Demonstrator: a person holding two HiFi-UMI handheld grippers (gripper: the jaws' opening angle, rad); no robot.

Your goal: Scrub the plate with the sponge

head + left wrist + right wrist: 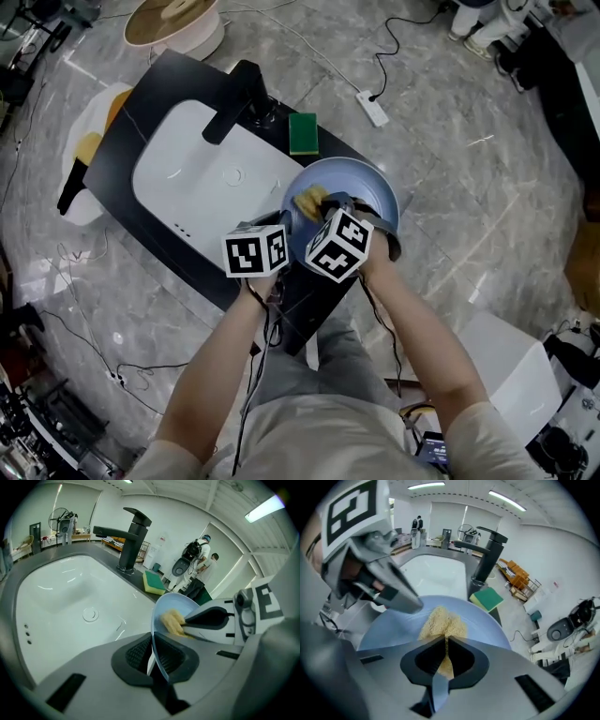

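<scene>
Now, gripping the blue plate point(176, 604) by its thin rim with the left gripper point(152, 660), with jaws shut tight on that edge. Holding it tipped up just beside the white sink point(178, 178), by the dark counter point(150, 103). Pinching the yellow sponge point(440, 623) in the right gripper point(443, 654), with jaws closed on it, and pressing it onto the plate's face.

Might go wrong by pushing too hard: could twist the plate in that small grip, or slide it right out to drop and crack. Might also lose the sponge from a weak pinch while rubbing sideways. Might bump the two grippers together, being so close. Best to rub softly and stay near the middle.
</scene>
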